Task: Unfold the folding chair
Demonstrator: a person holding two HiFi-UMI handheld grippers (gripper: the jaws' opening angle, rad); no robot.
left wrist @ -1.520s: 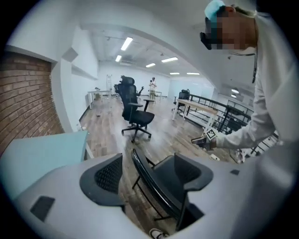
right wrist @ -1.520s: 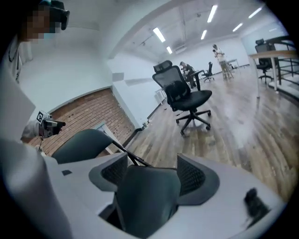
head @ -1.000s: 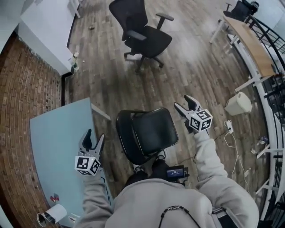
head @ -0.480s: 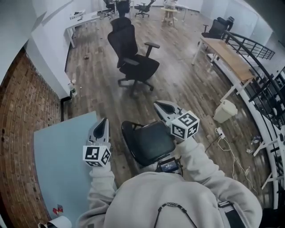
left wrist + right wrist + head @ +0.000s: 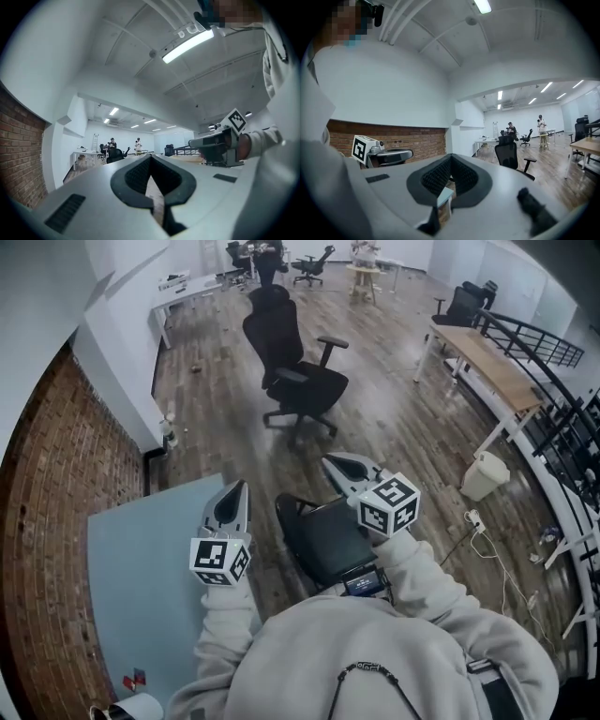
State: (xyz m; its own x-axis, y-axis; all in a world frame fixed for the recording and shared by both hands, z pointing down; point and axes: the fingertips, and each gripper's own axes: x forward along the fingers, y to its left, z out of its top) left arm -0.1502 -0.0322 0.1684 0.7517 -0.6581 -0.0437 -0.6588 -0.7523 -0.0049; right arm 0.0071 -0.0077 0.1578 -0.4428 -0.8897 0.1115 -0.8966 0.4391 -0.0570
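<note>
The black folding chair (image 5: 323, 535) stands opened on the wood floor just in front of me, its seat flat. My right forearm and chest hide part of it. My left gripper (image 5: 236, 491) is raised level over the table's edge, left of the chair, shut and holding nothing. My right gripper (image 5: 336, 463) hangs above the chair's far edge, also shut and holding nothing. In the left gripper view the shut jaws (image 5: 151, 161) point down the room, with the right gripper (image 5: 194, 143) beside them. The right gripper view shows its shut jaws (image 5: 450, 164) and the left gripper (image 5: 405, 153).
A light blue table (image 5: 141, 568) is at my left against a brick wall (image 5: 47, 521). A black office chair (image 5: 295, 362) stands ahead. At the right are a white bin (image 5: 484, 474), a wooden desk (image 5: 487, 357) and cables on the floor. People stand far off (image 5: 510, 126).
Both grippers went from open to shut and rose away from the chair. The right one swung up and left over the chair. My head lifted, showing more of the room.
</note>
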